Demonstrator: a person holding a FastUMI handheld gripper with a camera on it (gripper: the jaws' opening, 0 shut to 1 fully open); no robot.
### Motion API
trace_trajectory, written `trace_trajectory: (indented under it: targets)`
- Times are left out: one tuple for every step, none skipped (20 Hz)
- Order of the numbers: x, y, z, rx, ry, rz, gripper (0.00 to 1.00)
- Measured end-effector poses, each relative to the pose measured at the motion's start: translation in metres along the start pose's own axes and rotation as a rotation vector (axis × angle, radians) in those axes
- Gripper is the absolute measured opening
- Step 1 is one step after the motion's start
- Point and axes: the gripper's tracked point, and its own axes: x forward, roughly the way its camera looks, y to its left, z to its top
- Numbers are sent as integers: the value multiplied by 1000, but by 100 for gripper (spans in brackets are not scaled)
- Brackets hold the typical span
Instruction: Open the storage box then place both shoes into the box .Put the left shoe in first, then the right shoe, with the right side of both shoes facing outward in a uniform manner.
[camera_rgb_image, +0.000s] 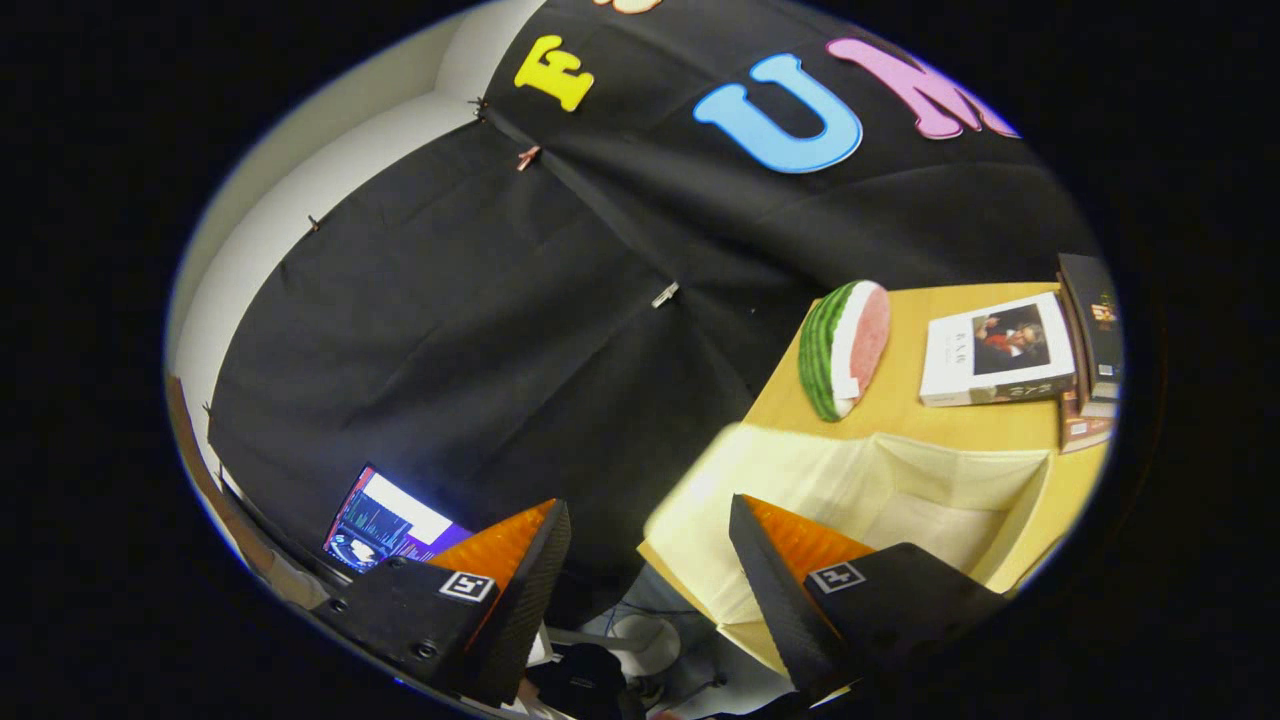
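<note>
- Gripper (650, 545): fingers spread wide, holding nothing.
- Storage box (900, 500): open, cream-lined, on the wooden table (900, 400), just ahead of the right finger.
- Watermelon slice (845, 348) and books (1000, 350): beyond the box.

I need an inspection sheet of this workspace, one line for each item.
Surface: wooden table, tilted in the gripper view.
Job's things: open pale storage box on the table; shoes: nothing seen.
Clutter: watermelon slice, book with a portrait cover, stacked books.
Grippers: hand-held gripper open, holding nothing, one finger over the box.
Cables: nothing clearly seen.
Surroundings: black cloth wall, lit screen.
</note>
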Motion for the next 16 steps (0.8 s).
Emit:
trace_trajectory:
  targets:
    - [-17,-10,7,3,-39,-43,98]
    - [-34,-21,15,6,-89,-86,97]
    - [-51,-34,21,6,-133,-134,97]
    - [-67,-49,24,-4,-165,-189,97]
    - [-85,-64,25,-27,-185,-254,98]
    - [-102,-81,25,-62,-199,-324,97]
    - [-120,-99,24,-97,-203,-402,98]
    - [-138,-117,21,-125,-199,-470,98]
    - [-153,-135,13,-143,-185,-537,97]
    - [-170,-152,6,-159,-169,-599,98]
    - [-185,-170,-4,-168,-148,-654,98]
    - [-199,-185,-17,-178,-128,-699,98]
    - [-211,-203,-31,-181,-98,-743,98]
    - [-219,-222,-47,-170,-64,-778,98]
    - [-226,-238,-65,-152,-30,-804,98]
    - [-231,-253,-83,-134,-1,-826,98]
